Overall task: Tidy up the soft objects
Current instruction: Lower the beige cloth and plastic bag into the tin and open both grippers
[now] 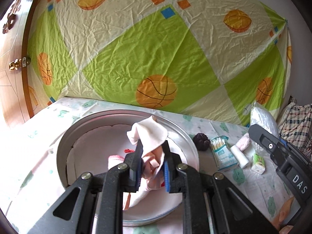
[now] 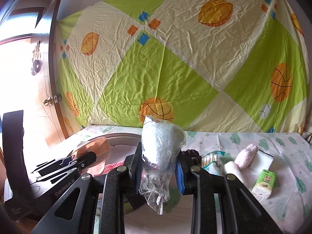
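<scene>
A green-and-cream ball-print sheet (image 1: 156, 48) hangs behind the bench (image 2: 273, 204). The left gripper (image 1: 152, 161) pinches a pink cloth (image 1: 150, 134) above the round metal tray (image 1: 64, 142); the right gripper (image 2: 159, 170) clamps a clear plastic bag (image 2: 161, 146).

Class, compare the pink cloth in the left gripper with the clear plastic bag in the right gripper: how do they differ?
The pink cloth is opaque fabric; the clear plastic bag is see-through and shows white stuffing. The cloth hangs over the round metal tray; the bag is held beside it, nearer the small packets. Both are soft, crumpled, and clamped in a shut gripper.
</scene>
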The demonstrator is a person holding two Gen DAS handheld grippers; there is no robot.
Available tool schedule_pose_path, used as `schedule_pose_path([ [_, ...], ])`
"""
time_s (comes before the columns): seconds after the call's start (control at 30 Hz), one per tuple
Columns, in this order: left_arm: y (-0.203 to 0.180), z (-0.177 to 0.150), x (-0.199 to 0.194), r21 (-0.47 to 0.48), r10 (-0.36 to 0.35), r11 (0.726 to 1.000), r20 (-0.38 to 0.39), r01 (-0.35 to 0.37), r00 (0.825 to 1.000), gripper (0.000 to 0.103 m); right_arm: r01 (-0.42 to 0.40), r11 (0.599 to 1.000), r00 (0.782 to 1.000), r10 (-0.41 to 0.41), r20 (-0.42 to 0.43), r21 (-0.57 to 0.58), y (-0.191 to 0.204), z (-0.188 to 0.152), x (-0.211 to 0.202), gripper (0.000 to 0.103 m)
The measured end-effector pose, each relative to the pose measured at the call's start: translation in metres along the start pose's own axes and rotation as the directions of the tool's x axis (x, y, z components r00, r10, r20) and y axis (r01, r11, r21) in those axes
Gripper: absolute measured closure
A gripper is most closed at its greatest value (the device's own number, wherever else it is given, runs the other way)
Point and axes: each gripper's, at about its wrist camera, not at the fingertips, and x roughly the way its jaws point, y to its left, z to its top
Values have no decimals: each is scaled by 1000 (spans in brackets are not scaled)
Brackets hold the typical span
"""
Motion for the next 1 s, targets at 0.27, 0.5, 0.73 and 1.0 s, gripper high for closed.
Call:
schedule_pose_path([
  [0.27, 32, 8, 15, -6, 100, 995, -6, -100, 995, 87, -34, 999, 999, 34, 4, 0, 29, 6, 34, 73],
  [0.5, 48, 12, 36, -11, 175, 984, -22, -176, 984, 87, -26, 1000, 999, 26, -18, 9, 43, 2, 65, 73],
  [0.73, 64, 12, 53, -29, 220, 975, -62, -222, 973, 87, -18, 999, 998, 20, -65, 35, 52, 0, 97, 73],
  [1.0, 76, 8, 65, -32, 285, 957, -100, -290, 953, 88, -12, 1000, 991, 16, -131, 27, 62, -9, 124, 73],
])
